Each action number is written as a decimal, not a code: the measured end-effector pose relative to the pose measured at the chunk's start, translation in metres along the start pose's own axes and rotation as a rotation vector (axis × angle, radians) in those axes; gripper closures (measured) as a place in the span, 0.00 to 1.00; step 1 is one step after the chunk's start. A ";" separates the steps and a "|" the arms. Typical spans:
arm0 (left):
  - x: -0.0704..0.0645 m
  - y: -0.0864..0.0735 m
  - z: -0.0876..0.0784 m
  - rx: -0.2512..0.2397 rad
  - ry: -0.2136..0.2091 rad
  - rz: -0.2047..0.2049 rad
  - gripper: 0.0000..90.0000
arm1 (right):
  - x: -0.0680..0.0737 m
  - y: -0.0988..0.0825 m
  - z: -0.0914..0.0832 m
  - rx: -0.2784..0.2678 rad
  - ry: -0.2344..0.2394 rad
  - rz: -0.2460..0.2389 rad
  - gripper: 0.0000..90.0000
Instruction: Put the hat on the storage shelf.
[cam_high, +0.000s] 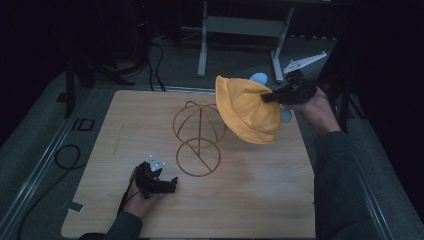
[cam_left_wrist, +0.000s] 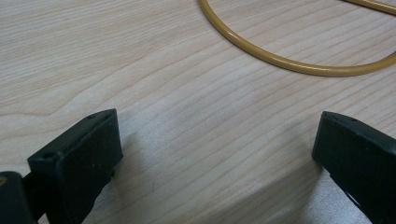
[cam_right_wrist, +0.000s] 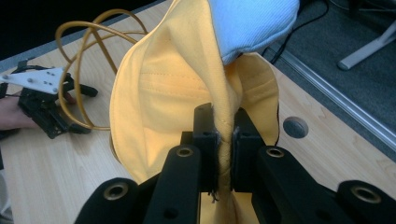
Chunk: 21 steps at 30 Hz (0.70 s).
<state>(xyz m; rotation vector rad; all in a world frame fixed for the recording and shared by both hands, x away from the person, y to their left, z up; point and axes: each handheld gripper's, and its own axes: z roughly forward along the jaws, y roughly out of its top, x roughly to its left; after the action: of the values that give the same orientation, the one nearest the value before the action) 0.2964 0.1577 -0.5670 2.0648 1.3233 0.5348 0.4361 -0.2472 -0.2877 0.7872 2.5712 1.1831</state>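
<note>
A yellow bucket hat (cam_high: 248, 110) with pale blue ear patches (cam_high: 258, 78) hangs in the air over the table's far right, just right of a gold wire hat stand (cam_high: 198, 135). My right gripper (cam_high: 267, 96) is shut on the hat's brim; the right gripper view shows the brim fabric (cam_right_wrist: 224, 140) pinched between the jaws, with the hat (cam_right_wrist: 159, 93) hanging in front and the stand (cam_right_wrist: 86, 56) behind it. My left gripper (cam_high: 172, 184) rests low on the table near the front, left of the stand's ring base (cam_left_wrist: 299, 60), jaws wide apart with bare wood between them.
The wooden table (cam_high: 250, 200) has a round cable hole (cam_right_wrist: 295, 127) near its right edge. Beyond the far edge stands a grey desk frame (cam_high: 240, 30) on a carpeted floor. Cables (cam_high: 65, 155) lie on the floor at the left.
</note>
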 end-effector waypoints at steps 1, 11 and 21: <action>0.000 0.000 0.000 0.000 0.000 0.000 0.02 | 0.002 0.002 0.000 -0.002 -0.001 -0.006 0.93; 0.000 0.000 0.000 0.000 -0.001 0.002 0.02 | 0.013 0.022 -0.005 -0.034 0.033 -0.040 0.93; 0.000 0.000 0.000 -0.001 0.000 0.000 0.02 | 0.032 0.041 0.011 -0.008 0.055 -0.106 0.93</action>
<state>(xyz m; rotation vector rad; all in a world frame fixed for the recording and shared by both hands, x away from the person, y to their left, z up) 0.2965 0.1575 -0.5670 2.0643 1.3222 0.5354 0.4295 -0.2003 -0.2627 0.6174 2.6145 1.1978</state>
